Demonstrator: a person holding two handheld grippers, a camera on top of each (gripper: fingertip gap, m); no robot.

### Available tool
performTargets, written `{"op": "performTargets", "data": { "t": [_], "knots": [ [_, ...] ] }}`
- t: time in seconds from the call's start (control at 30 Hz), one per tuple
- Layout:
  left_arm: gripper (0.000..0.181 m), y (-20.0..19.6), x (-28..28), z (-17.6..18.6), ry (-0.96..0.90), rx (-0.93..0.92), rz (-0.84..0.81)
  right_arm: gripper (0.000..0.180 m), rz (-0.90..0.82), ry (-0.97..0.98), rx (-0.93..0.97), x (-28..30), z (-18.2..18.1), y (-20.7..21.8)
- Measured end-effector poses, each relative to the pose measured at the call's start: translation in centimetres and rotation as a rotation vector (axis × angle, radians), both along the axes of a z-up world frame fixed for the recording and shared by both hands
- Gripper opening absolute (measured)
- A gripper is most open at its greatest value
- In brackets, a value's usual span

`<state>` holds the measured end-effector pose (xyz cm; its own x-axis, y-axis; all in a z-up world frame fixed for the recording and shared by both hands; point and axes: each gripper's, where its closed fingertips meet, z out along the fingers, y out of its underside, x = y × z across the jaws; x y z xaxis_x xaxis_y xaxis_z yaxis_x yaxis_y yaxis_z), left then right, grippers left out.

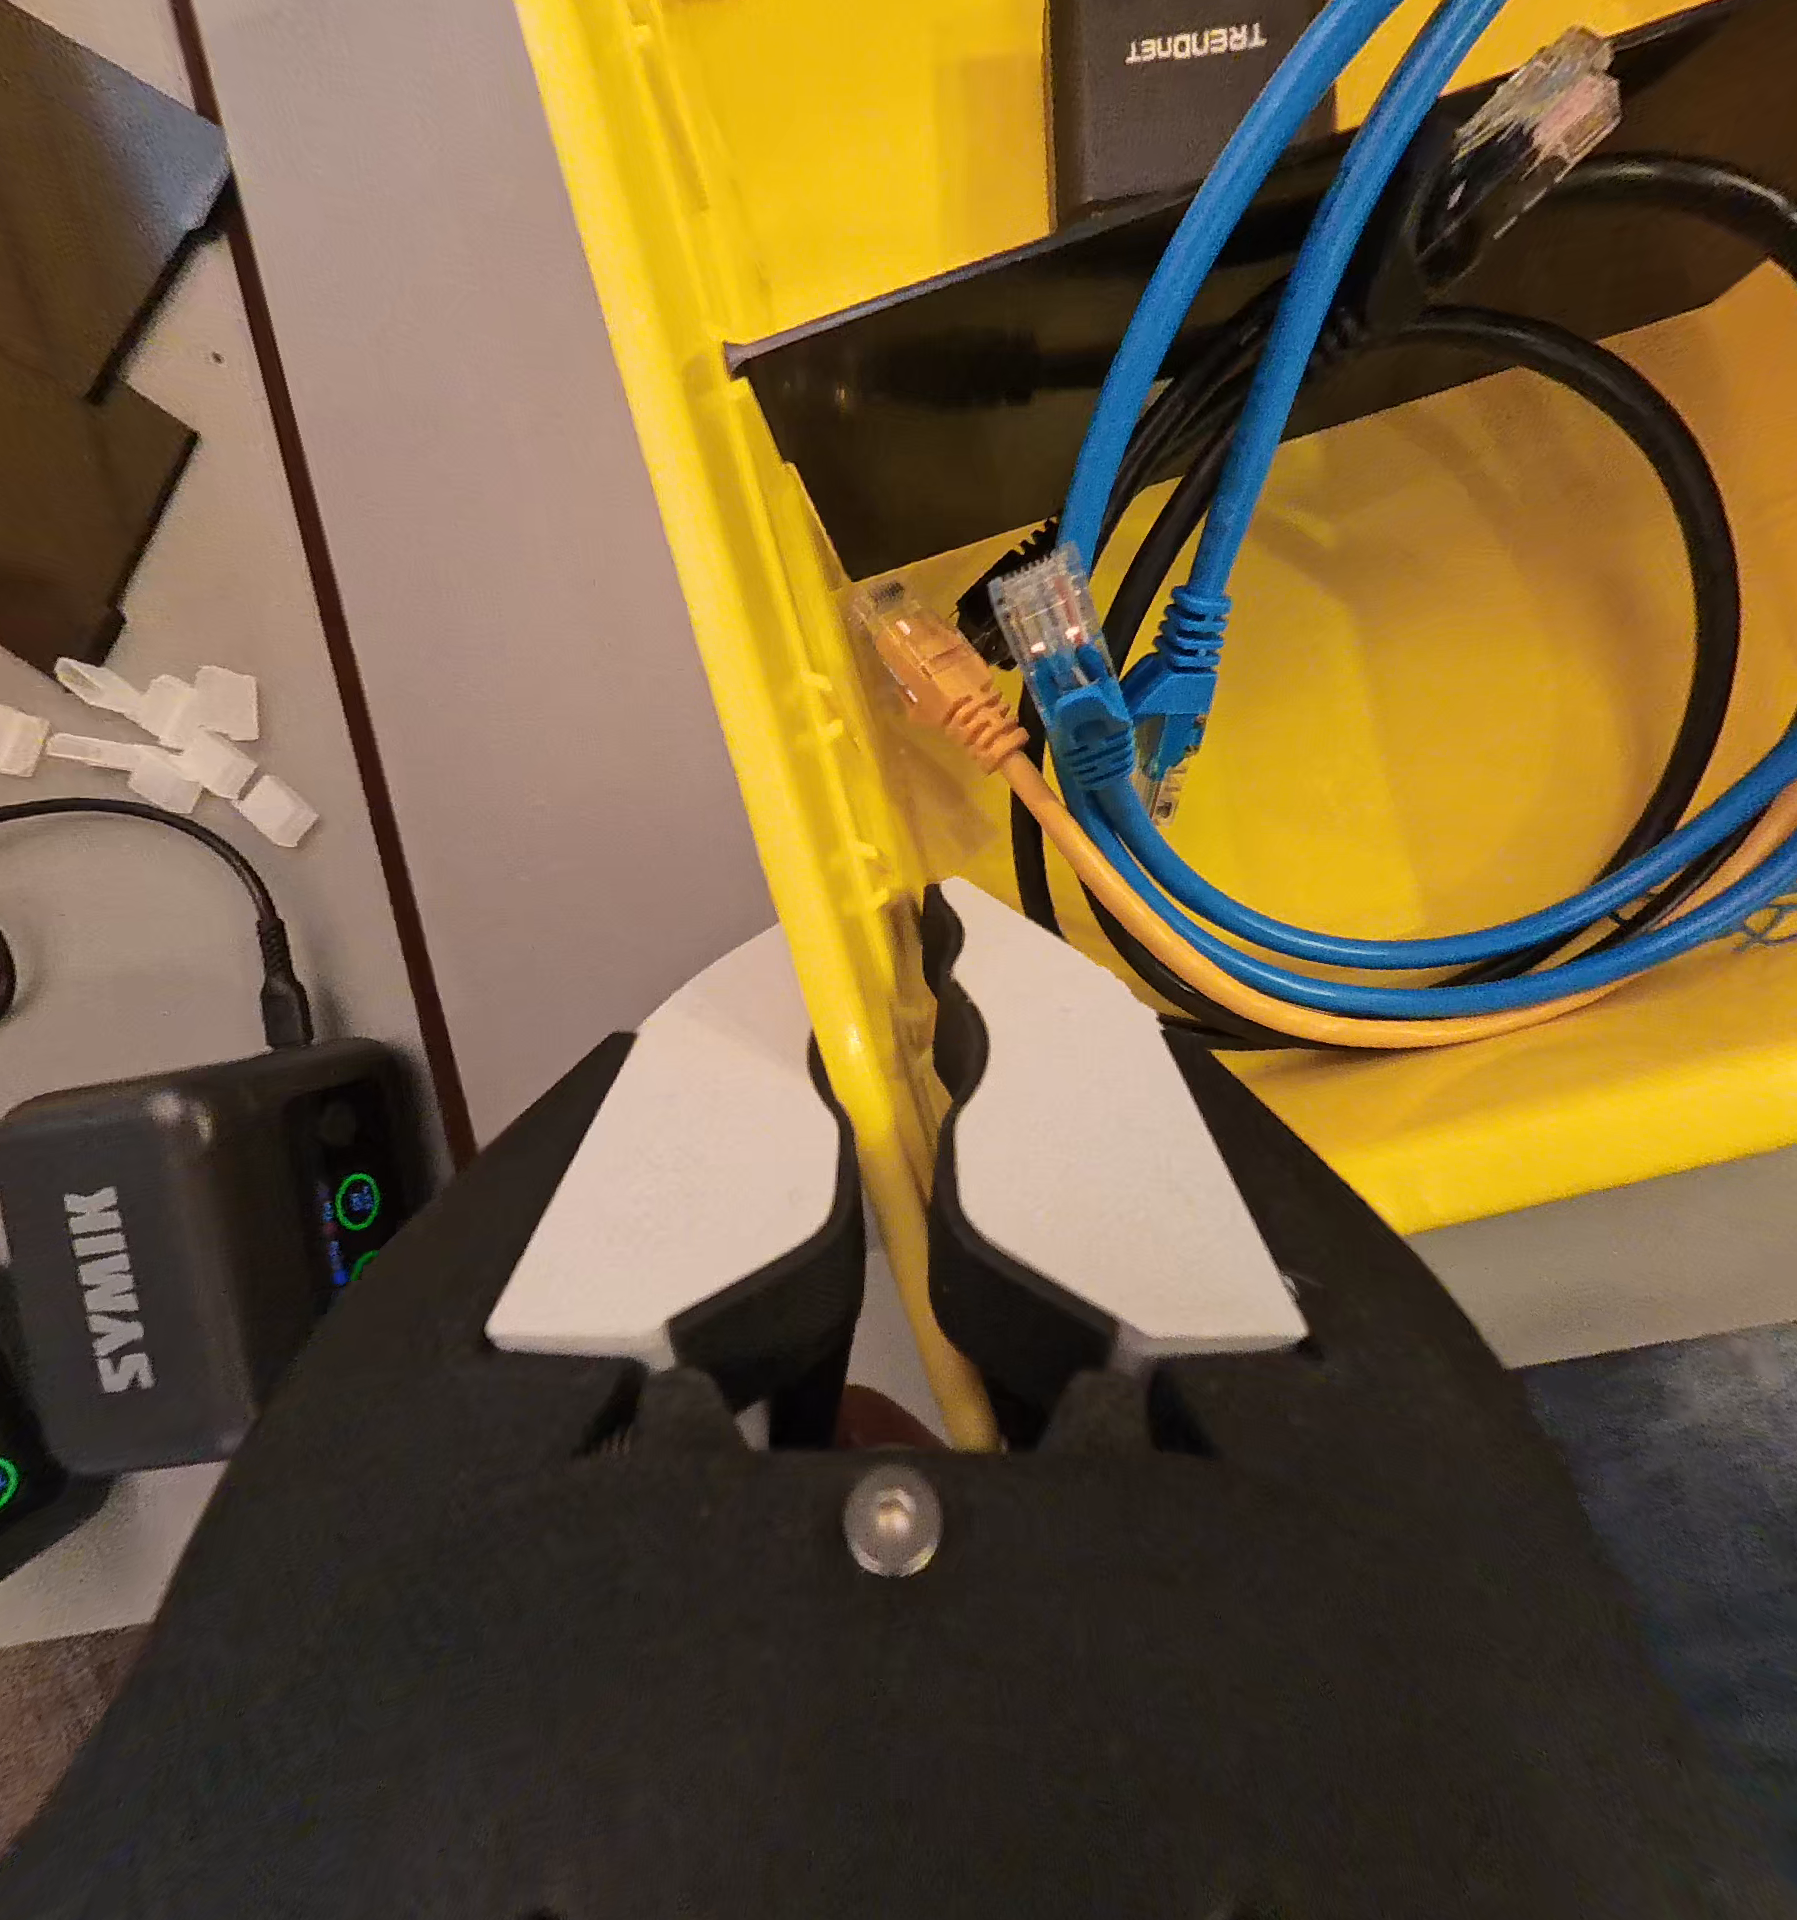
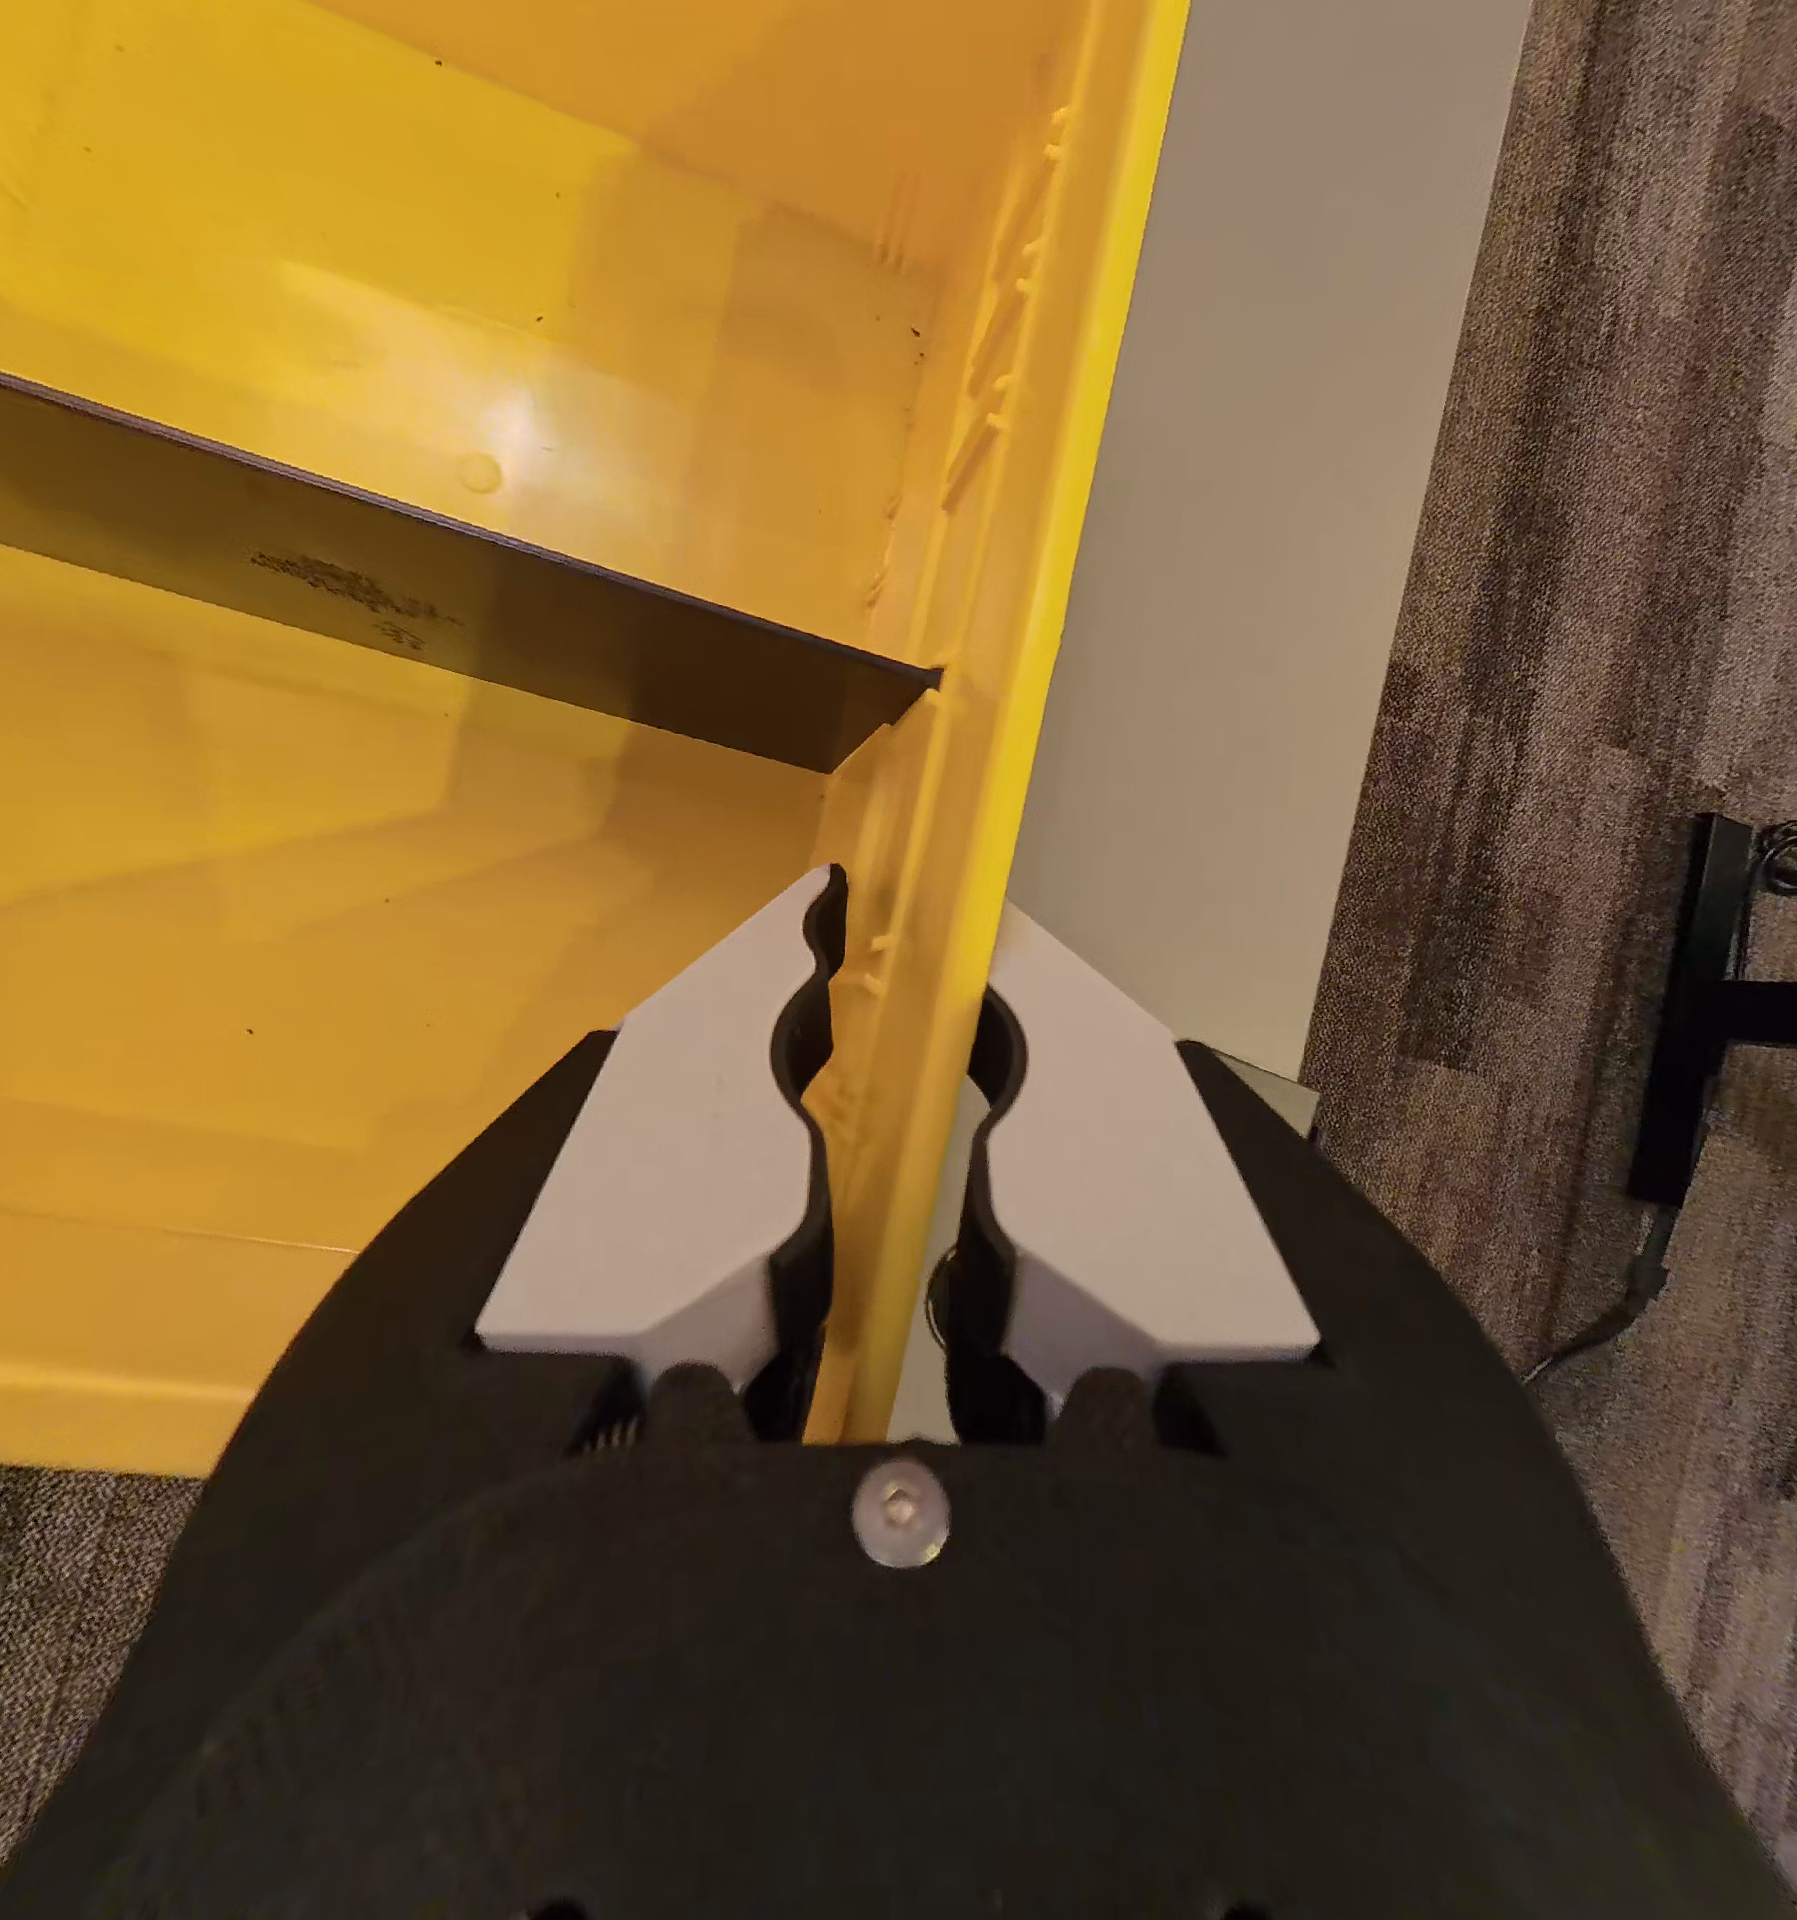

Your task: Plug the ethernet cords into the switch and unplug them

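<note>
A yellow bin [image 1: 665, 312] holds loose ethernet cords: blue ones [image 1: 1289, 935] with a clear plug [image 1: 1050, 613], an orange one [image 1: 925, 665] and black ones [image 1: 1704, 499]. The black switch [image 1: 1185, 104] sits beyond a black divider [image 1: 925, 416] at the top. Another clear plug [image 1: 1543, 104] lies near it. No cord is seen plugged in. My left gripper [image 1: 873, 935] is shut on the bin's left wall. My right gripper [image 2: 925, 904] is shut on the bin's right wall [image 2: 1081, 416], beside a compartment with nothing in it and the divider [image 2: 458, 603].
Left of the bin, on a white surface [image 1: 458, 416], lie small white plastic caps [image 1: 167, 738] and black charger boxes [image 1: 146, 1247] with a black cable. Right of the bin is grey carpet [image 2: 1600, 520] with a black stand foot [image 2: 1704, 987]. The gap from one gripper's tips to the other's is roughly 95 cm.
</note>
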<state>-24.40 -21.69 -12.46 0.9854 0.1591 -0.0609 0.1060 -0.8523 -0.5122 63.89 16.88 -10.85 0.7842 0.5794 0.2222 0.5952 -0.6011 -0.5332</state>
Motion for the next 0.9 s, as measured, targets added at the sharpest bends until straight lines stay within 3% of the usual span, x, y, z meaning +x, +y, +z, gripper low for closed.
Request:
{"op": "performTargets", "data": {
  "t": [0.03,0.27,0.5,0.67,0.7,0.77,0.9],
  "knots": [
    [0.008,0.0,-0.2,0.0,-0.003,0.0,-0.006,0.018,0.002,-0.004,-0.001,0.2,0.0,0.1],
    [0.008,0.1,-2.1,-0.1,0.012,-0.019,-0.079,0.018,0.026,-0.03,-0.022,0.9,-0.3,0.2],
    [0.008,-0.3,-2.7,-0.1,-0.02,-0.005,-0.038,0.016,-0.023,-0.01,-0.034,1.1,-0.4,-0.1],
    [0.032,-1.0,-3.6,0.0,0.011,-0.029,-0.019,0.022,-0.031,-0.053,-0.007,1.6,-0.2,-0.2],
    [0.049,-1.1,-4.0,0.5,0.022,-0.026,-0.003,0.025,-0.033,-0.065,0.013,1.6,0.2,-0.1],
    [0.065,-1.0,-4.8,2.5,0.055,0.014,0.028,0.03,-0.042,-0.057,0.054,1.6,1.2,0.0],
    [0.068,2.7,-4.0,9.9,0.147,0.163,-0.013,0.038,-0.093,-0.174,0.234,2.6,5.7,0.9]
  ]
}}
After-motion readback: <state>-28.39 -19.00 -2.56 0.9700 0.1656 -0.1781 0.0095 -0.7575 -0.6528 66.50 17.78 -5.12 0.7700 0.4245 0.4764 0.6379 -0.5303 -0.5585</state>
